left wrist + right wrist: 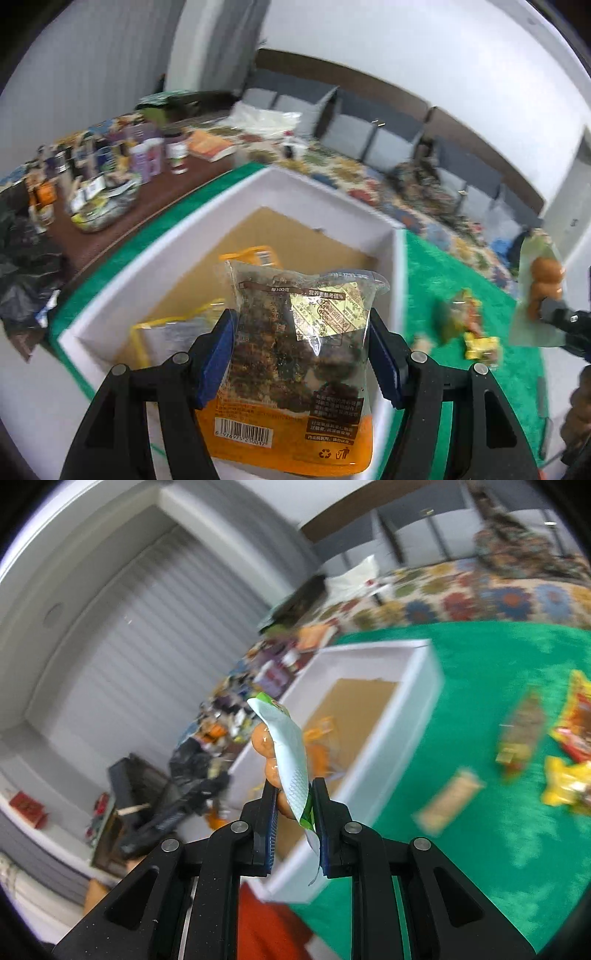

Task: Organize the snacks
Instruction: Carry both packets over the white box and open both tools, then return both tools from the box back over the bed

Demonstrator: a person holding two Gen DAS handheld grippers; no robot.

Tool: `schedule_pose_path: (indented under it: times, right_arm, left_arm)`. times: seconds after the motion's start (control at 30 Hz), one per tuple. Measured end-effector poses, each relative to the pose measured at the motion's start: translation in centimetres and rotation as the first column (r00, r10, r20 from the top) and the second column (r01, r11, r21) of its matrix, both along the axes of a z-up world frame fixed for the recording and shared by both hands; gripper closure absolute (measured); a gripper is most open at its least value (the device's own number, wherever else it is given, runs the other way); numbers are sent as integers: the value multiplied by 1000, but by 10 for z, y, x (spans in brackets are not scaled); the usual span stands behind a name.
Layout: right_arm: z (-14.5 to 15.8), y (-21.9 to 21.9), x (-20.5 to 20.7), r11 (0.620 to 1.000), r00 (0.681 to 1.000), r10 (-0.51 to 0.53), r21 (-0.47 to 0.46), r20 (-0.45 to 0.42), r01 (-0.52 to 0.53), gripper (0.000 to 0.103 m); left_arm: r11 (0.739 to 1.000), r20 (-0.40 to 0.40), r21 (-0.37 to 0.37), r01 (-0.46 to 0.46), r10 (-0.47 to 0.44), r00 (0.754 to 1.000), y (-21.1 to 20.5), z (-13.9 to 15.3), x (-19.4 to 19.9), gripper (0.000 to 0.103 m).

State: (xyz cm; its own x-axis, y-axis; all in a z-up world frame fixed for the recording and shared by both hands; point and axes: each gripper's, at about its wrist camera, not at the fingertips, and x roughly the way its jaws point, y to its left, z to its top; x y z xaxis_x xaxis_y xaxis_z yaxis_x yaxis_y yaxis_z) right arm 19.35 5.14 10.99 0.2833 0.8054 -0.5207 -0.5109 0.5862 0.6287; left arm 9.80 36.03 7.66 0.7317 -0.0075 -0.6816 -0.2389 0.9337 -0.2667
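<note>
My left gripper (301, 354) is shut on a clear and orange snack bag (295, 369) of dark pieces, held upright above the white box (155, 247). Two orange and yellow packets (255, 256) lie on the box's brown floor. My right gripper (294, 805) is shut on a pale green packet of round brown balls (286, 753), lifted over the green cloth (498, 849) to the right of the box (424, 679). That same packet (543, 288) and the right gripper show at the right edge of the left wrist view.
Loose snack packets (569, 779) lie scattered on the green cloth right of the box, and also show blurred as small packets (465, 325). Bottles and jars (147, 155) crowd the brown table behind. A flowered cloth (369, 177) and grey chairs lie beyond.
</note>
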Motion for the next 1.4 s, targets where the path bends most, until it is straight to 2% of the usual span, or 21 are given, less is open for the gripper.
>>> schedule_pose_path:
  times: [0.07, 0.1, 0.13, 0.17, 0.2, 0.27, 0.33, 0.4, 0.47, 0.53, 0.6, 0.67, 0.77, 0.83, 0.97, 1.03, 1.13, 1.23, 1.27, 1.33, 1.4]
  right_arm:
    - [-7, 38, 2, 999, 999, 38, -8, -13, -38, 84]
    - [-11, 54, 2, 999, 999, 50, -8, -21, -50, 82]
    - [-18, 70, 1, 998, 997, 65, -6, -29, -65, 75]
    - [-27, 86, 2, 997, 996, 75, -15, -47, -76, 63]
    - [-37, 97, 3, 996, 993, 84, -26, -83, -87, 37]
    - [-48, 102, 2, 997, 993, 58, -43, -104, -63, 34]
    - [-52, 93, -1, 998, 995, 36, -41, -89, -40, 34]
    - [-55, 77, -4, 997, 999, 5, -76, -46, -9, 34]
    - [-64, 52, -10, 988, 999, -35, -150, 12, 36, 34]
    - [-83, 20, -18, 959, 994, -79, -267, 82, 98, 34]
    - [-111, -17, -27, 900, 980, -125, -399, 152, 177, 34]
    - [-142, -70, -40, 819, 961, -191, -508, 199, 267, 34]
    - [-174, -148, -58, 728, 930, -300, -580, 212, 367, 34]
    - [-188, -200, -70, 655, 896, -377, -616, 236, 438, 34]
    - [-196, -270, -82, 548, 832, -479, -645, 280, 532, 34]
    - [-195, -295, -85, 512, 797, -532, -640, 288, 573, 34]
    - [-193, -320, -82, 492, 757, -594, -621, 273, 610, 34]
    - [-194, -331, -77, 492, 734, -626, -597, 264, 634, 33]
    - [-194, -332, -74, 482, 725, -633, -595, 271, 643, 33]
    - [-194, -331, -70, 475, 716, -638, -588, 283, 655, 29]
    - [-198, -332, -74, 472, 712, -639, -583, 291, 661, 24]
  left_arm:
    - [1000, -36, 25, -18, 19, 999, 10, -13, 1, 35]
    - [999, -60, 43, -21, 24, 998, 14, -21, 3, 31]
    - [998, -85, 53, -21, 26, 996, 16, -29, 4, 21]
    - [998, -100, 61, -29, 35, 994, 17, -34, 5, 17]
    - [997, -108, 69, -43, 50, 993, 20, -39, 3, 14]
    - [997, -110, 61, -56, 63, 992, 23, -46, -3, 13]
    - [996, -99, 44, -73, 77, 992, 23, -49, -13, 12]
    - [997, -79, 24, -69, 70, 994, 17, -47, -21, 12]
    - [999, -54, 7, -43, 43, 998, 3, -43, -26, 10]
    - [1000, -28, -8, 17, -17, 999, -26, -36, -30, 6]
    - [995, -9, -21, 93, -94, 996, -58, -31, -29, 4]
    - [982, 8, -34, 184, -184, 983, -96, -28, -28, 3]
    - [950, 5, -51, 307, -307, 952, -162, -35, -22, 0]
    - [928, -43, -49, 370, -372, 927, -206, -51, -12, 0]
    - [902, -164, -35, 430, -430, 888, -282, -104, 9, 1]
    - [898, -213, -11, 439, -432, 877, -308, -130, 20, 1]
    - [888, -246, 48, 458, -434, 867, -334, -154, 29, 2]
    - [866, -261, 88, 493, -457, 850, -350, -166, 34, 2]
    - [859, -261, 117, 499, -458, 850, -355, -167, 35, 2]
    - [836, -262, 173, 521, -470, 843, -362, -170, 34, 2]
    - [824, -252, 199, 530, -479, 841, -363, -172, 34, 0]
